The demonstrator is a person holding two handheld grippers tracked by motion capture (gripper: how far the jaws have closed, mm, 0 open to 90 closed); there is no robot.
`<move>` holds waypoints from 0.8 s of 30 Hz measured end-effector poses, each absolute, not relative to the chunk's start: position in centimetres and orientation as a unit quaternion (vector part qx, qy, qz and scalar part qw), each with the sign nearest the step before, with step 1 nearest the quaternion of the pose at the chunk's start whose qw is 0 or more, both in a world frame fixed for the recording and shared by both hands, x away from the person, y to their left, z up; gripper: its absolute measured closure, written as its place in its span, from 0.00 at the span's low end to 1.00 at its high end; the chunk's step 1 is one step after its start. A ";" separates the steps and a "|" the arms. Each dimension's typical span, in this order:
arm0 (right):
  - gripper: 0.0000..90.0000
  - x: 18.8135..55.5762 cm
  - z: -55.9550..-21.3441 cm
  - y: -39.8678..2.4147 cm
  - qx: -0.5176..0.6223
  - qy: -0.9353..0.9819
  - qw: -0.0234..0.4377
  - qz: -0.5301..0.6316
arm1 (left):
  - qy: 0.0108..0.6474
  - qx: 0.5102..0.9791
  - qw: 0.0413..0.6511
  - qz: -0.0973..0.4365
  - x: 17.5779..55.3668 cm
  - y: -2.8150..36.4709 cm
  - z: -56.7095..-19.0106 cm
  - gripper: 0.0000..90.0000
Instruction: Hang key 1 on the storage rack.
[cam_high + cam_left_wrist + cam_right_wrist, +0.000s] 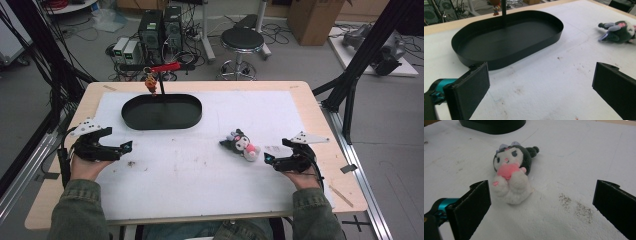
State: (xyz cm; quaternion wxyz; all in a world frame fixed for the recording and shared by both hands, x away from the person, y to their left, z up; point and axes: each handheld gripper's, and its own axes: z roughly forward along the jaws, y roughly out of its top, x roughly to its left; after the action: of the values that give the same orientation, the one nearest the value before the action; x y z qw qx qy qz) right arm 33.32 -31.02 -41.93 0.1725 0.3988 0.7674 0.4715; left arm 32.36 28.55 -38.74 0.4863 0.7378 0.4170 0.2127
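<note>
A small plush toy [242,144] with a black hood, white body and pink heart lies on the white mat, right of centre. It lies close ahead of my right gripper [541,207], whose jaws stand wide open just short of the plush toy [512,173]. My right gripper [272,159] is held at the mat's right side. A black oval tray [161,112] sits at the back left, empty. My left gripper [125,146] rests at the left, open, with nothing between its jaws, facing the tray [506,40]. The plush toy [617,31] lies far right in that view.
A thin black post [161,84] with a red bar and a small orange figure [150,83] stands behind the tray. The wooden table edge [320,107] borders the mat. Beyond the table are a stool [242,42], computers and cables on the floor.
</note>
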 end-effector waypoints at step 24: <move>0.01 33.1 -41.8 -31.0 0.404 0.765 0.171 0.471 | 0.433 0.730 0.488 0.204 29.7 29.6 -41.1 0.02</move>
State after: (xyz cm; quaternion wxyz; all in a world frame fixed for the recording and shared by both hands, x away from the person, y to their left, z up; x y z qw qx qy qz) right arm 33.13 -31.05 -41.77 0.1705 0.4041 0.7654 0.4709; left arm 29.70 29.64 -41.11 0.4881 0.7298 0.4329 0.2044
